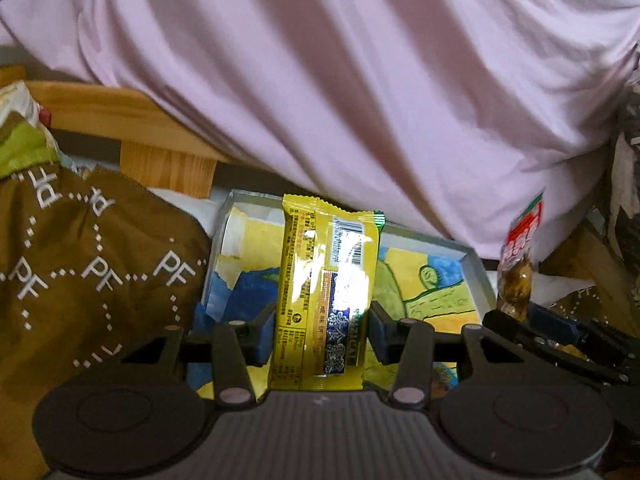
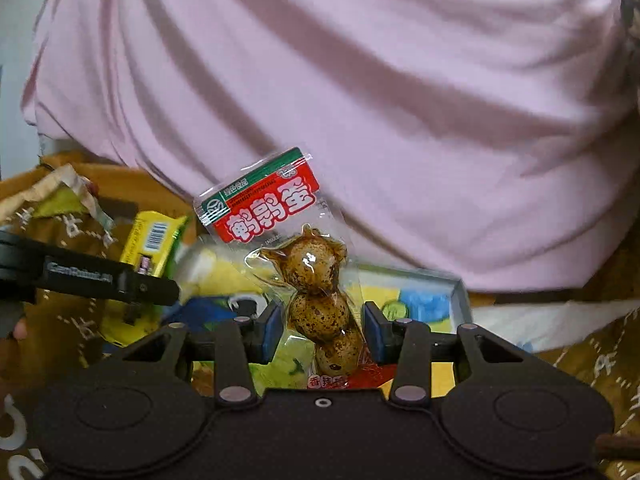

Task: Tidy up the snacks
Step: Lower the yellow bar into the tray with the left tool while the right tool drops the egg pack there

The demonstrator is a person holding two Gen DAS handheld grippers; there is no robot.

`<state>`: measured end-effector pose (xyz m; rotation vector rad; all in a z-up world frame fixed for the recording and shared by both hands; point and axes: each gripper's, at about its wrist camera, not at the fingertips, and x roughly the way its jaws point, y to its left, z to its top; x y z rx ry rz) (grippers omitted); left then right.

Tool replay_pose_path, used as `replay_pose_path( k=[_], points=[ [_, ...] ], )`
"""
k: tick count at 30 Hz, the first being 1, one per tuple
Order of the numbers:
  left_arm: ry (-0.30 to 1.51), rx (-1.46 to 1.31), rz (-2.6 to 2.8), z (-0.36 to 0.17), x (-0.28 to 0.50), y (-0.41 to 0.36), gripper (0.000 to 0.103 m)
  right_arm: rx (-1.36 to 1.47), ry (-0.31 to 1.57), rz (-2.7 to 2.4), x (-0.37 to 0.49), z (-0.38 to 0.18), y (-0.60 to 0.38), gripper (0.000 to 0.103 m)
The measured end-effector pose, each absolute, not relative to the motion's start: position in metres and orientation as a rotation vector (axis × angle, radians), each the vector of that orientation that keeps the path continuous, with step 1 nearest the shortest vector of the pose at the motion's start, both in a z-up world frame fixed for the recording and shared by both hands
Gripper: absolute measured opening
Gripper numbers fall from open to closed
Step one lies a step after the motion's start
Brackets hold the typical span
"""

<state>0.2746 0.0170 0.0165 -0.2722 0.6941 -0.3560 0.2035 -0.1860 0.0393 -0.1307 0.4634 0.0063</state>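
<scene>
My left gripper (image 1: 324, 336) is shut on a yellow snack packet (image 1: 328, 280), which stands upright between the blue pads with its barcode facing me. My right gripper (image 2: 320, 336) is shut on a clear pack of brown speckled quail eggs (image 2: 316, 280) with a red and green label on top. Both packs hang above a shallow grey-rimmed box (image 1: 476, 268) whose floor carries a yellow and blue drawing. In the left wrist view the egg pack (image 1: 518, 264) shows at the right. In the right wrist view the yellow packet (image 2: 154, 240) shows at the left.
A person in a pink shirt (image 1: 340, 80) stands close behind the box and fills the upper view. A brown cloth printed with PF letters (image 1: 92, 264) lies to the left. A wooden frame (image 1: 160, 160) runs behind it. A crumpled wrapper (image 2: 68, 192) lies at the far left.
</scene>
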Motion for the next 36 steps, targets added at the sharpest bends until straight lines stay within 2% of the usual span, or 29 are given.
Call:
replay_pose_path(
  k=[11,21,25,26,29,31,35,36],
  points=[
    [0.8,-0.222,-0.41,-0.031,0.29,0.008,0.05,-0.103,0.612,-0.038,0.235,-0.01,-0.188,0.044],
    [0.844,-0.226,-0.383,-0.054,0.294,0.008,0.051,-0.116,0.658,-0.048,0.254,-0.03,-0.186,0.045],
    [0.833,-0.241,-0.374,-0.054,0.293,0.008,0.052,-0.124,0.652,-0.034,0.254,-0.034,-0.187,0.054],
    [0.837,-0.248,-0.369,-0.054,0.294,0.008,0.054,-0.127,0.642,-0.033,0.252,-0.034,-0.187,0.055],
    [0.821,-0.248,-0.358,-0.051,0.291,0.007,0.066,-0.158,0.617,-0.028,0.247,-0.033,-0.187,0.066],
    [0.808,-0.248,-0.345,-0.046,0.286,0.007,0.078,-0.175,0.593,-0.025,0.241,-0.031,-0.186,0.076],
    [0.782,-0.276,-0.315,-0.032,0.274,0.012,0.087,-0.168,0.551,-0.024,0.224,-0.02,-0.186,0.087],
    [0.762,-0.282,-0.301,-0.025,0.268,0.014,0.093,-0.164,0.533,-0.023,0.219,-0.016,-0.186,0.092]
  ],
)
